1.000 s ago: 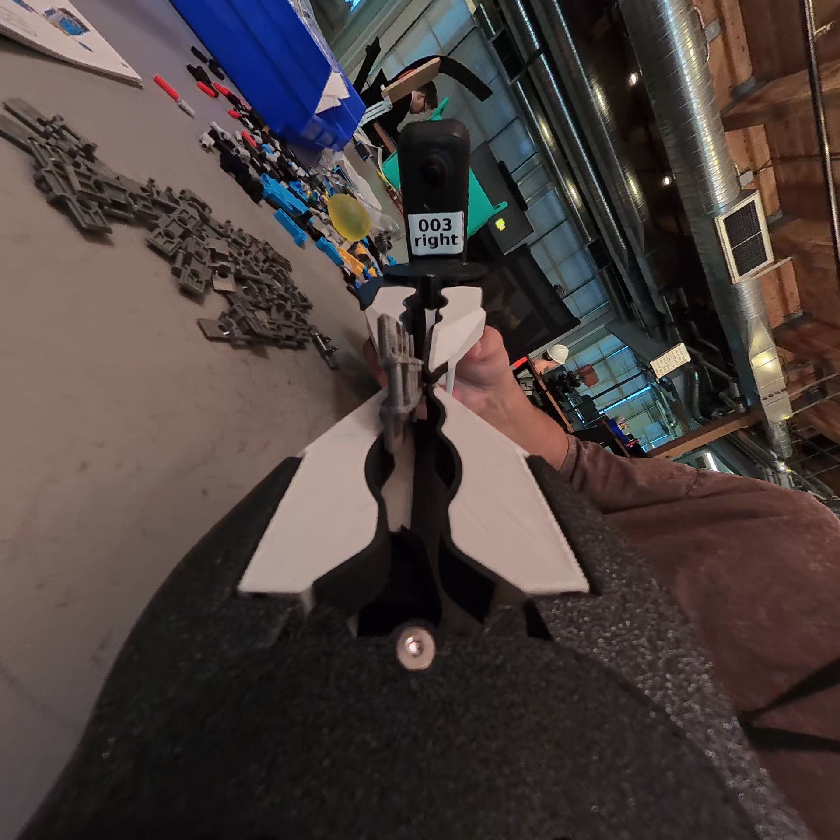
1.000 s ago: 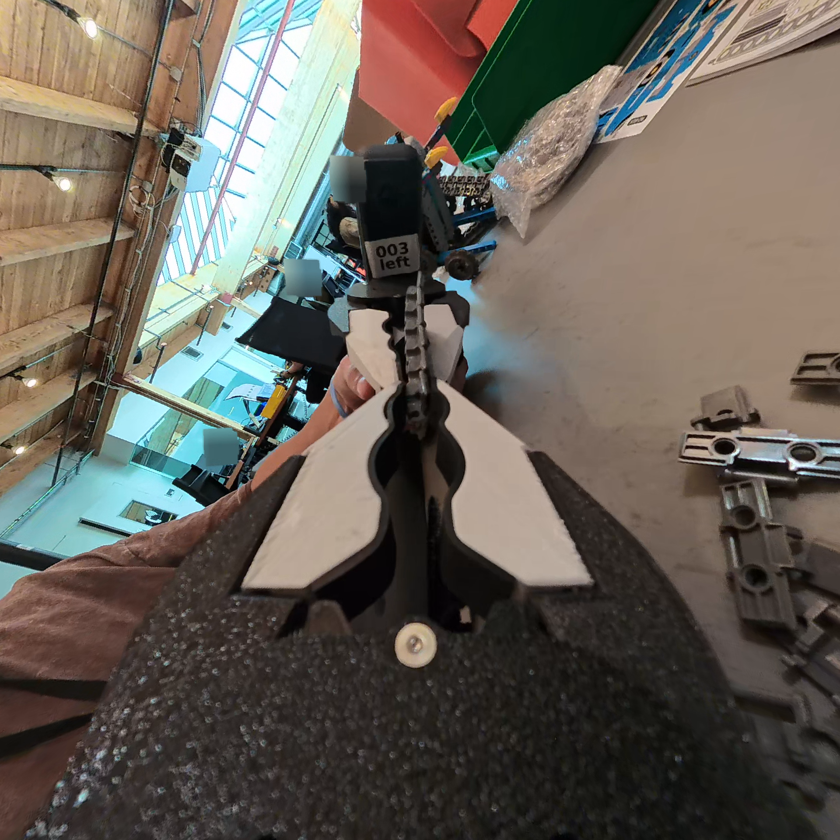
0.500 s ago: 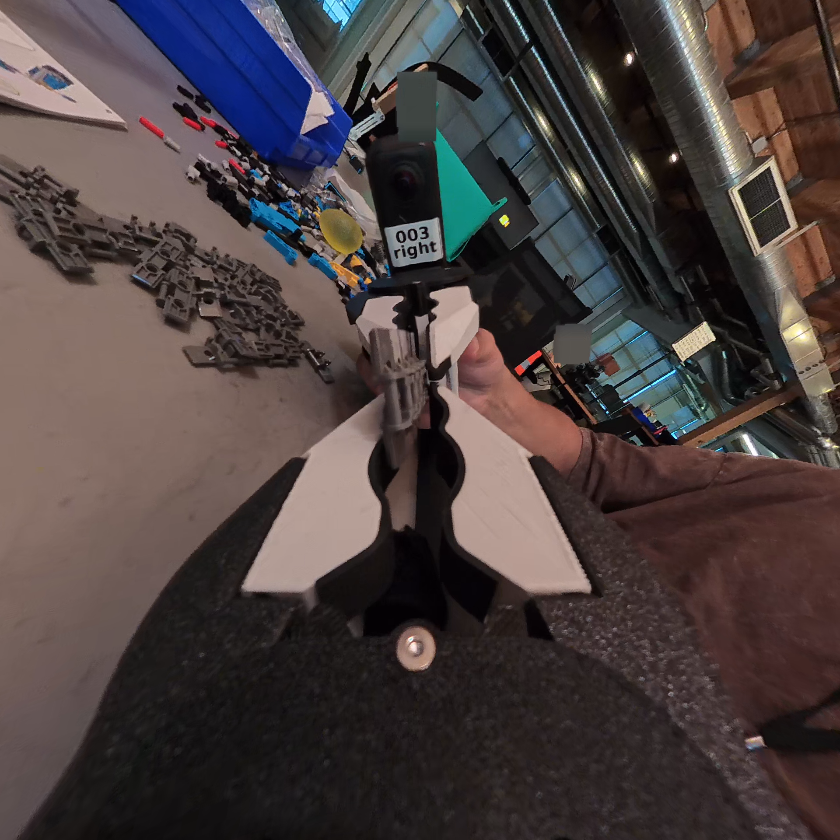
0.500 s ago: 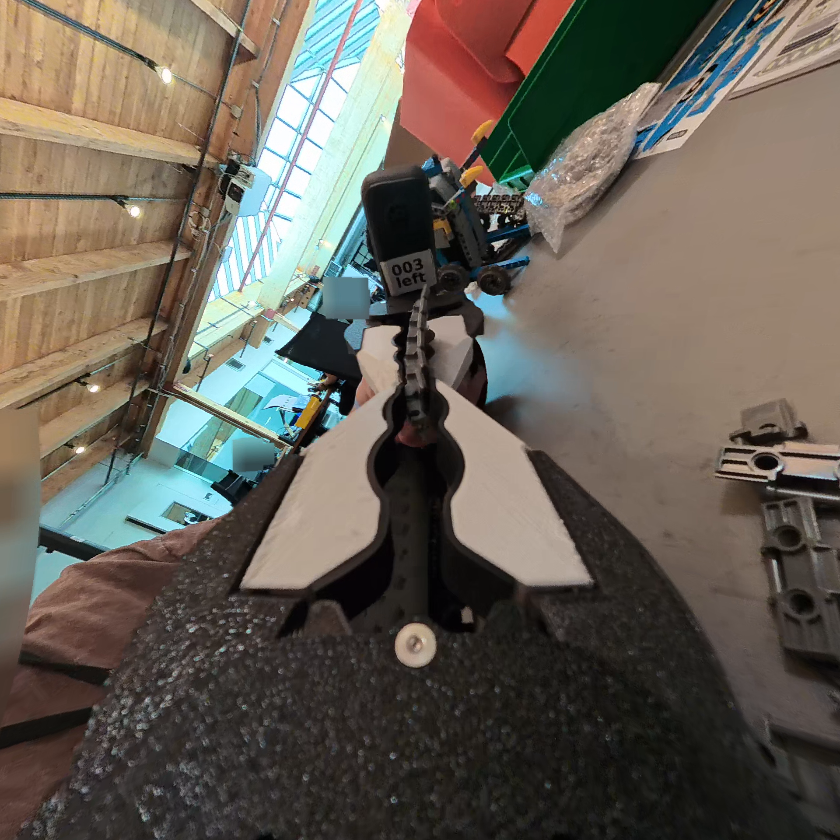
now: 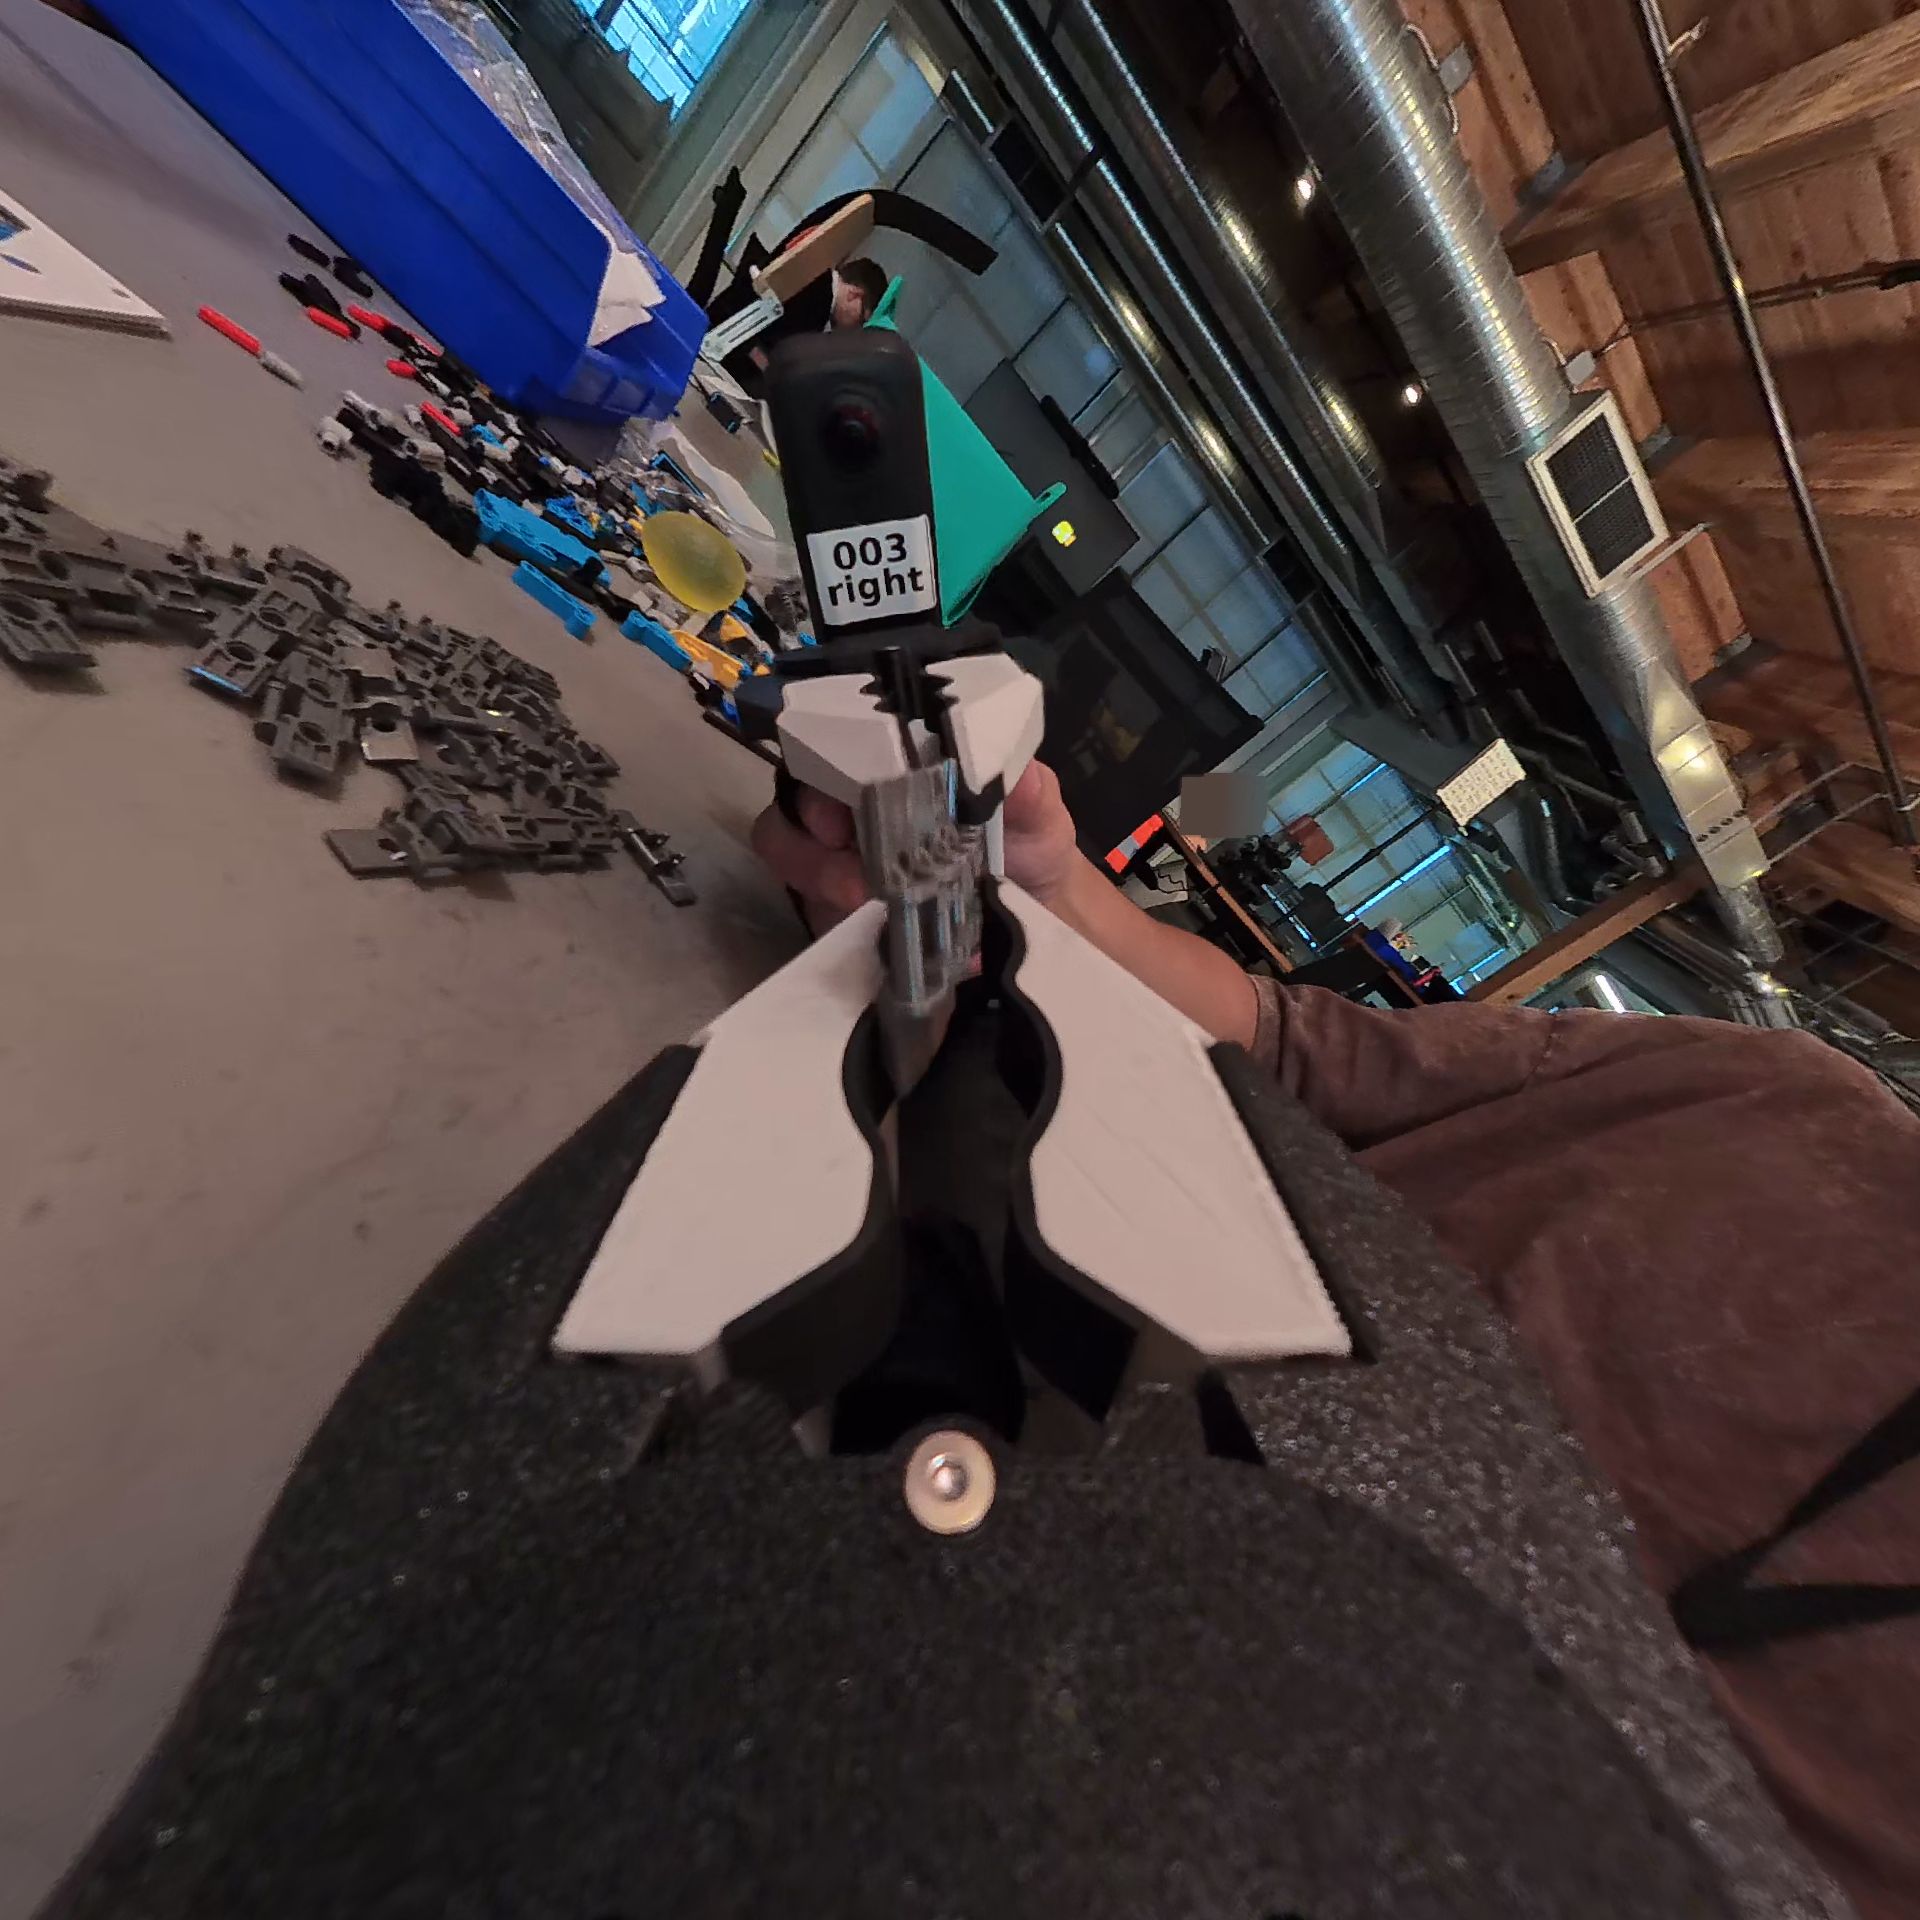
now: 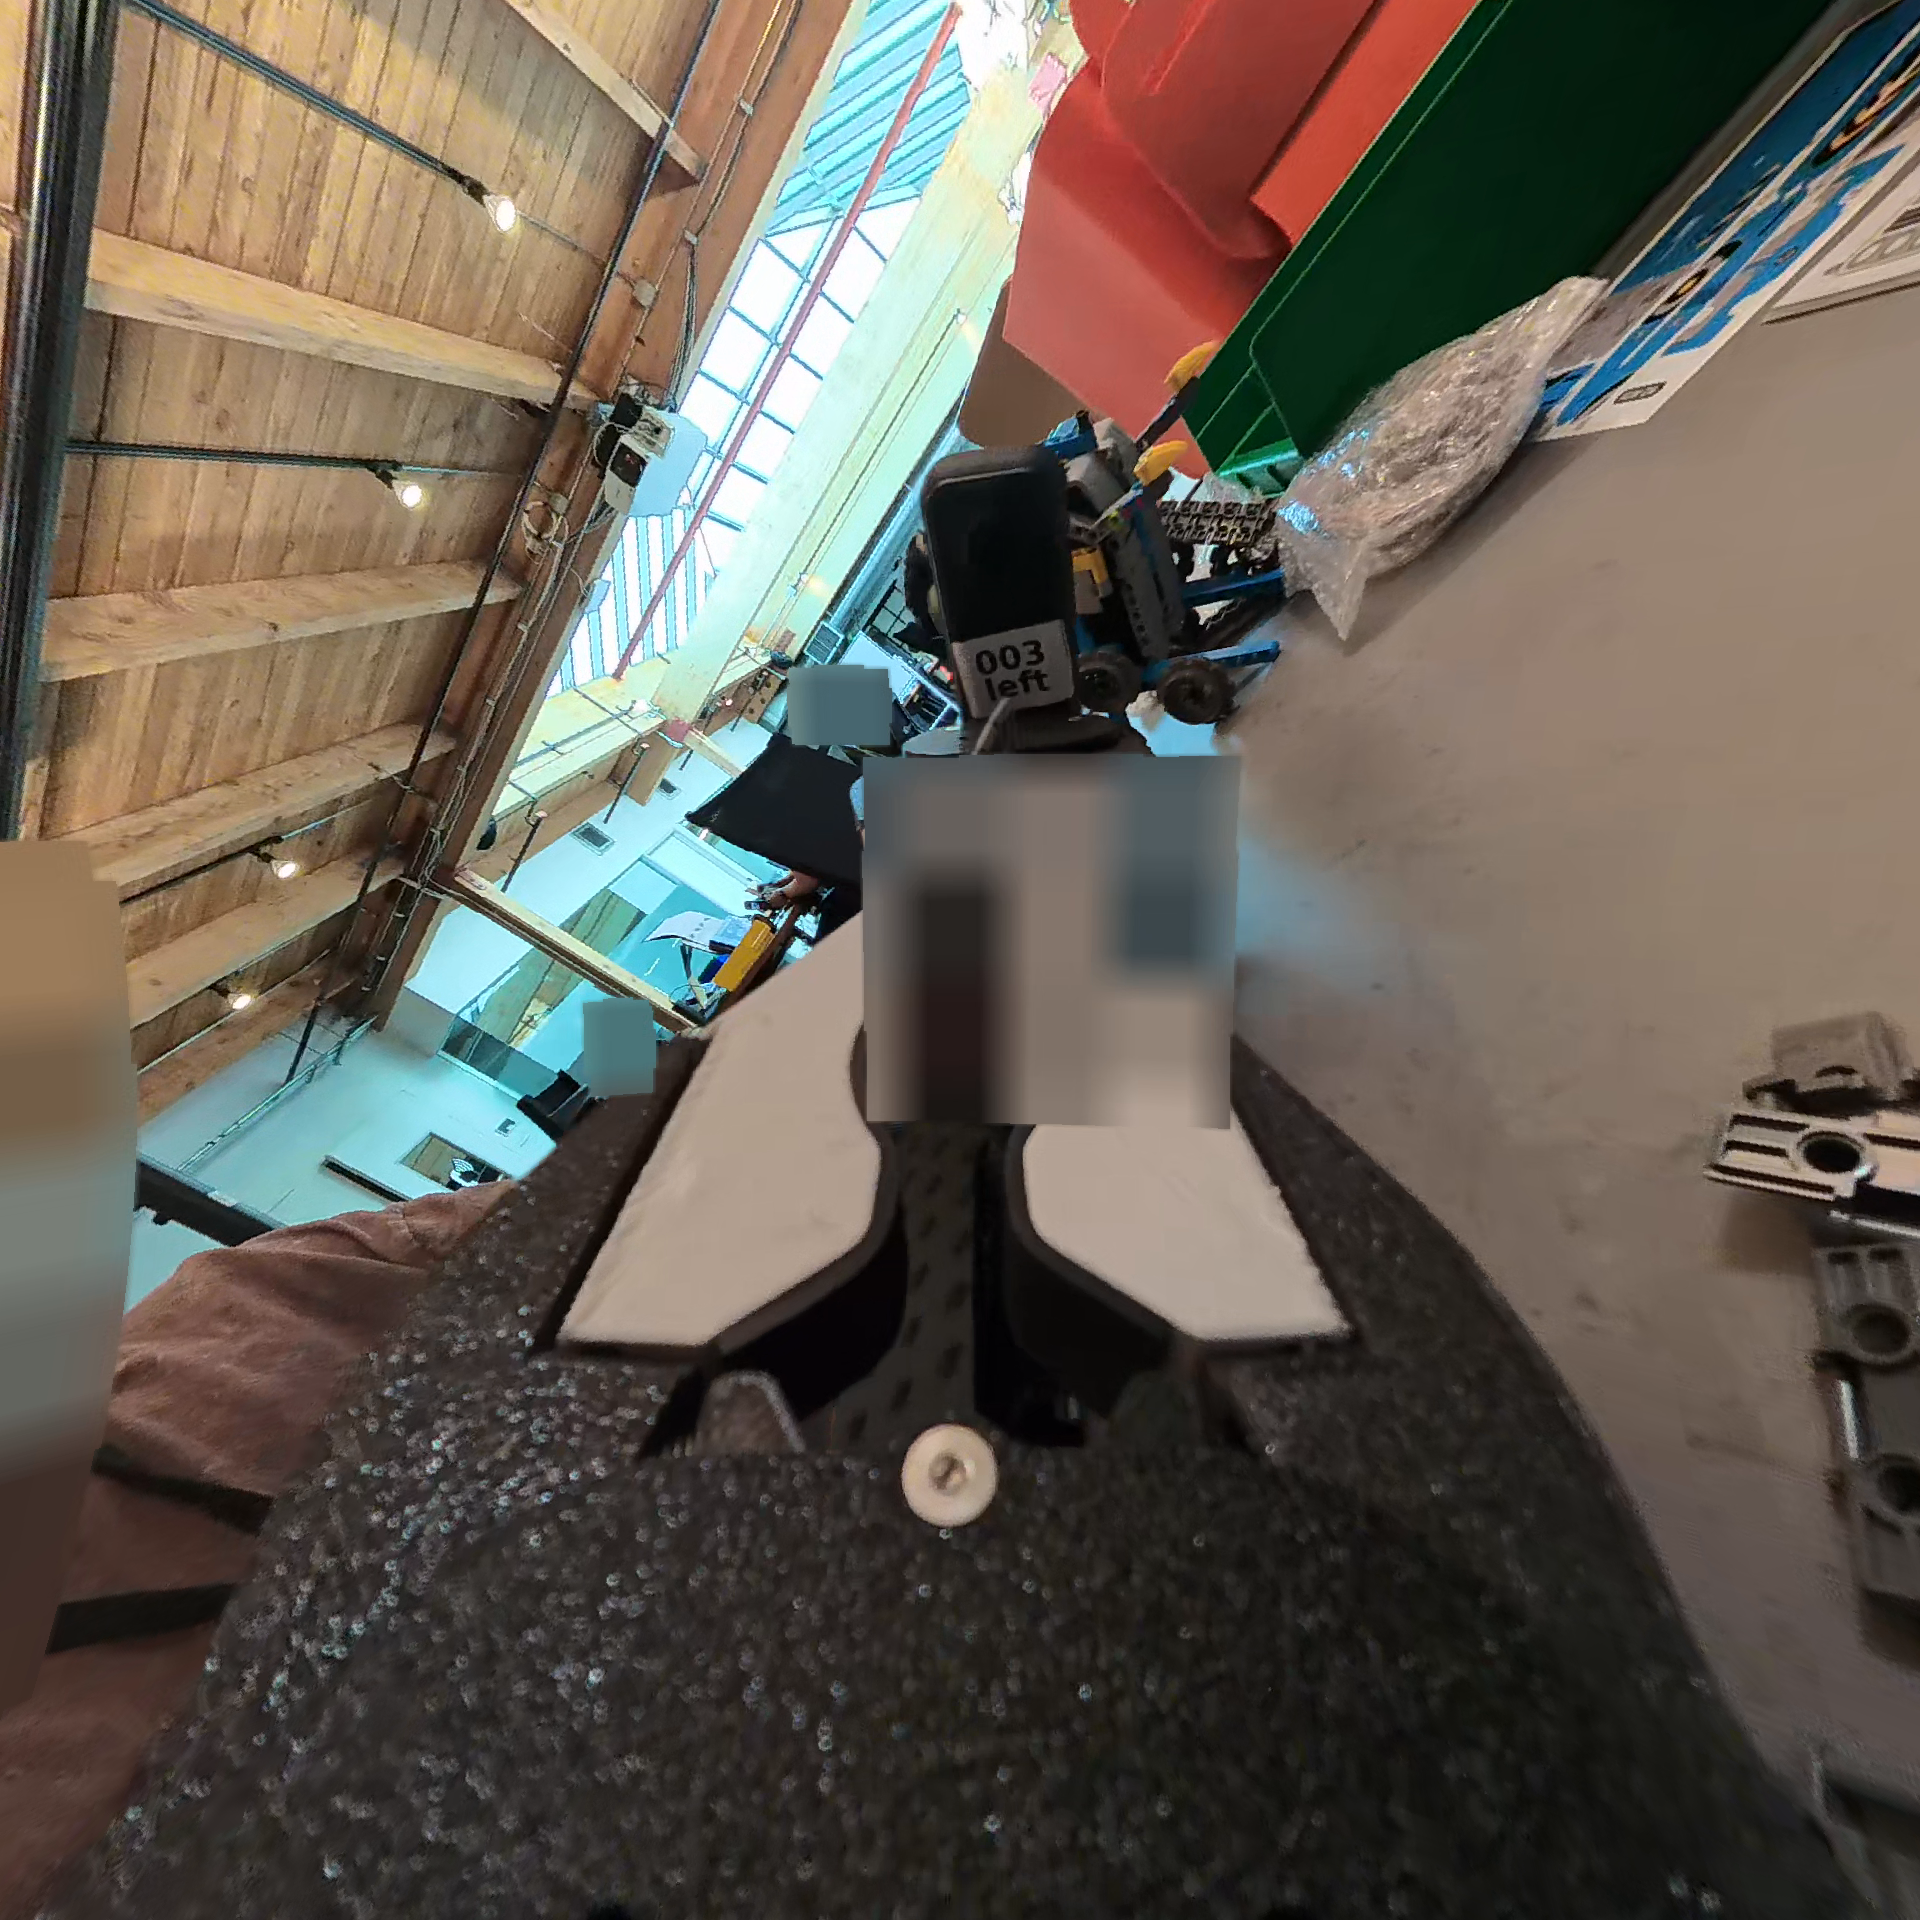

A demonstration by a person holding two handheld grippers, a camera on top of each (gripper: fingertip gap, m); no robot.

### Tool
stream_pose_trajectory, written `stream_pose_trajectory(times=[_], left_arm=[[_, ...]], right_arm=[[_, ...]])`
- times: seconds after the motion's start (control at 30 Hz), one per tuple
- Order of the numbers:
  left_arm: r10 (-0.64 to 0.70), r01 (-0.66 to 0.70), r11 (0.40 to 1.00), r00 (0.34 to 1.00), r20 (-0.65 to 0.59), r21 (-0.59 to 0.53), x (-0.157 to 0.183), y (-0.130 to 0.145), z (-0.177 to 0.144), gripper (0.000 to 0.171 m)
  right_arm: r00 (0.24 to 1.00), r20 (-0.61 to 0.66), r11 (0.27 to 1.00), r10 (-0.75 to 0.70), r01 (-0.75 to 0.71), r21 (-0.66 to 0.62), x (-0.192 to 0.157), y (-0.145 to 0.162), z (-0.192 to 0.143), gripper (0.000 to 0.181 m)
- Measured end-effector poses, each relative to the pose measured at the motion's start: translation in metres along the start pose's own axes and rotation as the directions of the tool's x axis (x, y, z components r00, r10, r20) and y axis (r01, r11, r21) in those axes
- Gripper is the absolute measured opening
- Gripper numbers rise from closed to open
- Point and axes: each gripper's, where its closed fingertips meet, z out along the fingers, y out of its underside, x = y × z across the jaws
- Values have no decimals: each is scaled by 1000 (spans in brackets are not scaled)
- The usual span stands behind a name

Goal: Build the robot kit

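Left gripper [image 5: 940, 940]: pinches grey studded plastic brick assembly [image 5: 925, 894]. Right gripper [image 5: 909, 727]: meets it tip-to-tip, grip indeterminate. Grey brick pile [image 5: 343, 686] left.

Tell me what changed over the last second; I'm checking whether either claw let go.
Neither let go. The left claw and right claw stay shut on the gray toothed piece, held above the table. The piece now shows a broader face in the left view, so it seems slightly twisted. The pile of gray parts lies unmoved.
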Motion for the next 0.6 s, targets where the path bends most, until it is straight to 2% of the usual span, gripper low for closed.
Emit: stream_pose_trajectory(times=[0.17, 0.33, 0.5, 0.6], left_arm=[[-17, 16, 999, 1000, -19, -34, 2, 5, 3, 8], [13, -12, 998, 1000, 6, -59, 1, 9, 5, 7], [151, -145, 984, 987, 53, -101, 4, 14, 8, 8], [235, -231, 966, 972, 28, -117, 16, 15, 10, 8]], right_arm=[[1000, 17, 1000, 17, -17, 8, 0, 1, 2, 6], [1000, 2, 999, -26, 26, -21, 0, 4, 2, 5], [995, 70, 996, 73, -70, -46, -5, 9, -1, 1], [977, 163, 989, 140, -131, -63, -17, 11, -2, 3]])
